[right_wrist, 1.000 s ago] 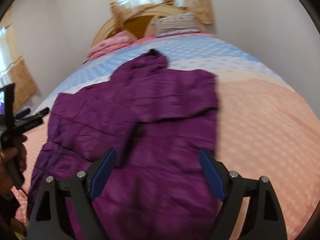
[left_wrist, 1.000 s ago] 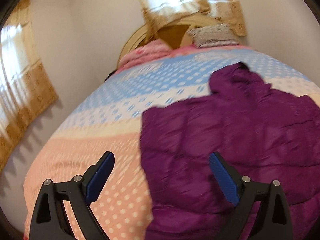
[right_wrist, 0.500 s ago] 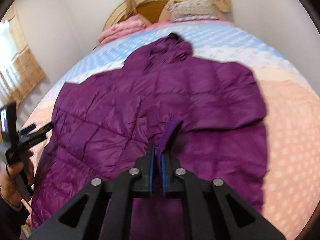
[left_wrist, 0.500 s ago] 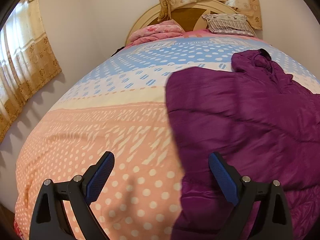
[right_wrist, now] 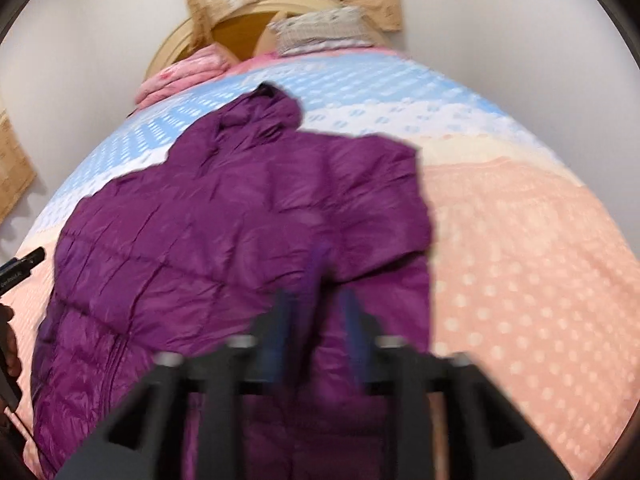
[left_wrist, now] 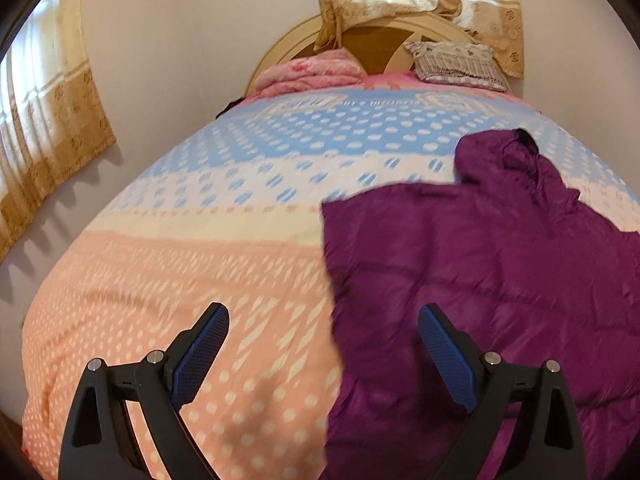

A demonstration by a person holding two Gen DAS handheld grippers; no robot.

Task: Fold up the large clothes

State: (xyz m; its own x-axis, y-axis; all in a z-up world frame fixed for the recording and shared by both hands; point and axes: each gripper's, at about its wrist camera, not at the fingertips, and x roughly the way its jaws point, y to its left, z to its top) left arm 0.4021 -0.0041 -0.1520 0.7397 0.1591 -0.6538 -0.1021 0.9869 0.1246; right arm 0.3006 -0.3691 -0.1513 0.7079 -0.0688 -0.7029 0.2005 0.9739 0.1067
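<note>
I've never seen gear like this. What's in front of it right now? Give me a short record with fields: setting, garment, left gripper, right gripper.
setting: bed with a dotted peach and blue cover, pillow at the headboard
garment: purple jacket lying spread on the bed, hood toward the headboard
left gripper: open, over the jacket's edge, holding nothing
right gripper: blurred, jaws opening, a cuff of the jacket's sleeve just ahead of them, not pinched
</note>
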